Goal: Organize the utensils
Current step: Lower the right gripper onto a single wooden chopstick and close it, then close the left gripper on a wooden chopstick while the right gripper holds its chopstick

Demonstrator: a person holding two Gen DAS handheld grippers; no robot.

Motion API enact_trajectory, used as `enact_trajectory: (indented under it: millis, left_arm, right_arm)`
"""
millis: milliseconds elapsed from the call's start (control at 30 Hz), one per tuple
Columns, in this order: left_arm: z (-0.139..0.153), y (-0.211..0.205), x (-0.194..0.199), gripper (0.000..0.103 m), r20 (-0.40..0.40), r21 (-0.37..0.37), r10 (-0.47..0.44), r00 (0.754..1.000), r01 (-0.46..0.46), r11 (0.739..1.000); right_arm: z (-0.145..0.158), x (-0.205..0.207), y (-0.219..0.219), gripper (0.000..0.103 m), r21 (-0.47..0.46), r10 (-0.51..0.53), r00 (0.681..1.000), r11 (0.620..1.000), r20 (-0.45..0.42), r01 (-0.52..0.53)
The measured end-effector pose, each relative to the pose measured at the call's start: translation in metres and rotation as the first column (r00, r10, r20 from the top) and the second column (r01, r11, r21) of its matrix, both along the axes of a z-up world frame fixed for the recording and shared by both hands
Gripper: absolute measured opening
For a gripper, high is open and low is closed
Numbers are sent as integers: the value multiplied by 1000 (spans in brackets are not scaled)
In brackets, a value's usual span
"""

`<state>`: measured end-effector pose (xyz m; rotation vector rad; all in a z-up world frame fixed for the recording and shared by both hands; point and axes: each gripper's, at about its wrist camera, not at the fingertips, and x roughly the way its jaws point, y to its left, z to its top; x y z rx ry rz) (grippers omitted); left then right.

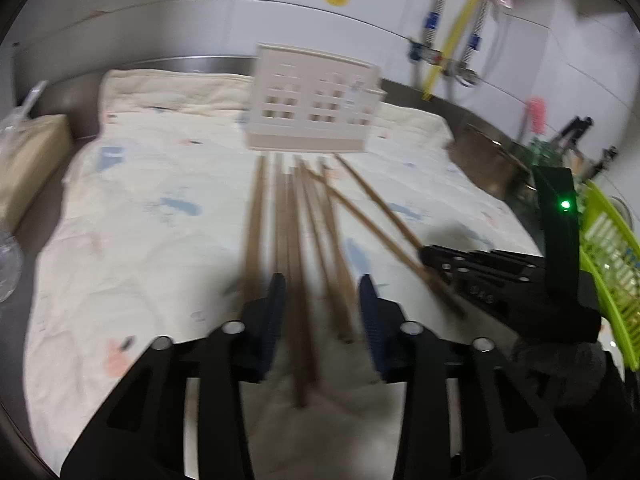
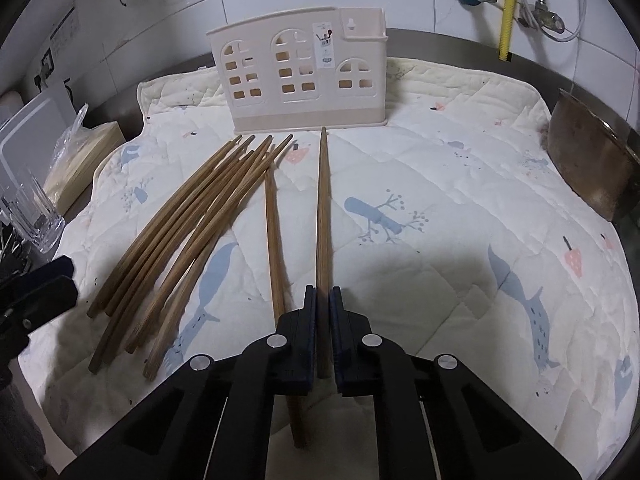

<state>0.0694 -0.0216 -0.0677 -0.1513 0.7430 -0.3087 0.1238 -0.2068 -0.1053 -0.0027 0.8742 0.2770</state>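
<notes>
Several wooden chopsticks [image 2: 188, 232] lie on a quilted cloth [image 2: 440, 208] in front of a beige house-shaped utensil holder [image 2: 304, 80]. My right gripper [image 2: 323, 300] is shut on one chopstick [image 2: 322, 200], which points toward the holder. Another chopstick [image 2: 274, 232] lies just left of it on the cloth. In the left wrist view my left gripper [image 1: 322, 288] is open above the chopsticks [image 1: 296, 240], with the holder [image 1: 312, 104] beyond. The right gripper [image 1: 424, 254] shows there at the right, on a chopstick [image 1: 360, 212].
A metal pot [image 2: 588, 160] stands at the cloth's right edge. A drinking glass [image 2: 28, 212] and a bagged block [image 2: 80, 160] stand at the left. A green rack [image 1: 612, 256] is at the far right. Pipes and a yellow hose [image 2: 508, 4] run along the tiled wall.
</notes>
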Motion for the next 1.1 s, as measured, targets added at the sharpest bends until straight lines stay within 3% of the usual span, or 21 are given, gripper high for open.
enact_trajectory:
  millis: [233, 433, 533, 1100]
  left_arm:
    - [-9, -27, 21, 23, -22, 19, -57, 998, 58, 998]
    - [-21, -38, 38, 22, -62, 65, -40, 997, 44, 997]
    - [-26, -40, 42, 14, -81, 74, -47, 996, 53, 996]
    - [-31, -38, 47, 14, -108, 79, -18, 994, 27, 997]
  right_arm:
    - [5, -6, -9, 7, 18, -14, 1000, 1000, 21, 13]
    - [6, -8, -15, 7, 37, -18, 1000, 999, 21, 17]
    - [6, -8, -17, 7, 46, -17, 1000, 999, 19, 16]
    - [0, -7, -19, 7, 65, -13, 1000, 998, 2, 13]
